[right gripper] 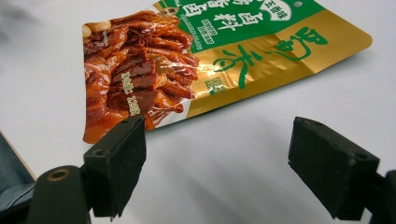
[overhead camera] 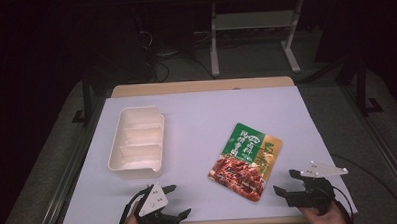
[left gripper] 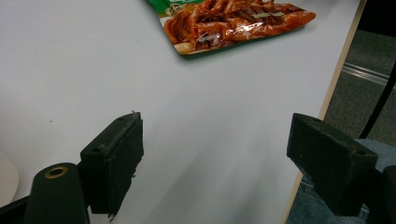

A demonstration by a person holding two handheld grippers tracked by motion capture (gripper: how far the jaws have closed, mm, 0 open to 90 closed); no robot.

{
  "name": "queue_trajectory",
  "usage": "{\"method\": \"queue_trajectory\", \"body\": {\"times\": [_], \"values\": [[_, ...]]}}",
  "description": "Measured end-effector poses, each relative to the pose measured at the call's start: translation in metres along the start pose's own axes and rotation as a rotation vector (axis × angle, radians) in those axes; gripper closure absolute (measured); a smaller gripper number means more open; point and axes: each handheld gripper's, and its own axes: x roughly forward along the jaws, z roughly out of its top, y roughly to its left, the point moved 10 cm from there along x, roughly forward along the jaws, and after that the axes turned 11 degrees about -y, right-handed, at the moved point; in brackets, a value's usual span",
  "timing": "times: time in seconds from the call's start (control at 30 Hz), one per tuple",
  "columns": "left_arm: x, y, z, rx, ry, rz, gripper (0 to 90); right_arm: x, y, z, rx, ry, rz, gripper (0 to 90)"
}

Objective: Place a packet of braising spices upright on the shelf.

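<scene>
Basically nothing started yet. Nearest the table's front edge: left gripper [overhead camera: 175,200] low at the front-left, jaws spread wide, empty, pointing toward the snack pouch [overhead camera: 245,160]; same gap seen in the left gripper view [left gripper: 212,163] over bare sheet, pouch corner [left gripper: 238,23] well ahead. Right gripper [overhead camera: 285,183] at the front-right, also spread wide and holding nothing, just beside the pouch's near corner, not touching; in the right gripper view [right gripper: 215,163] pouch [right gripper: 205,60] lying flat straight ahead, near edge almost between the jaws. Hands visible at the bottom, gripping both tools.

Pouch: green, gold and red printed bag, flat on the sheet, right of table centre, tilted, unopened as far as visible. Left of the pouch and well apart from it: white plastic tray [overhead camera: 136,144], empty, ribbed compartments, long side running away from the front edge.

Judging progress: zero — pouch not grasped, tray empty; likely left to do: grab pouch, move to tray.

Surface: pale lilac-white sheet over table [overhead camera: 196,112], wooden strip showing at the far edge. Beyond the table: dark room, grey carpet, white desk frame legs [overhead camera: 214,41], loose cables on floor
</scene>
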Motion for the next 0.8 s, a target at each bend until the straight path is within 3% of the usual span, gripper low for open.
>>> {"method": "queue_trajectory", "body": {"times": [0.3,0.5,0.7,0.8], "values": [[0.002,0.0,0.003,-0.015,-0.008,0.0,18.2,0.001,0.001,-0.001,0.007,0.008,0.009,18.5],[0.01,-0.003,0.01,0.001,0.0,-0.016,22.8,0.002,0.001,0.0,0.002,0.004,0.01,17.7],[0.028,-0.003,0.03,0.016,-0.015,-0.043,33.5,0.002,-0.001,0.002,0.003,0.009,0.001,17.5],[0.048,-0.002,0.044,0.037,-0.001,-0.056,39.5,0.001,-0.005,0.006,0.024,-0.001,-0.01,16.3]]}}
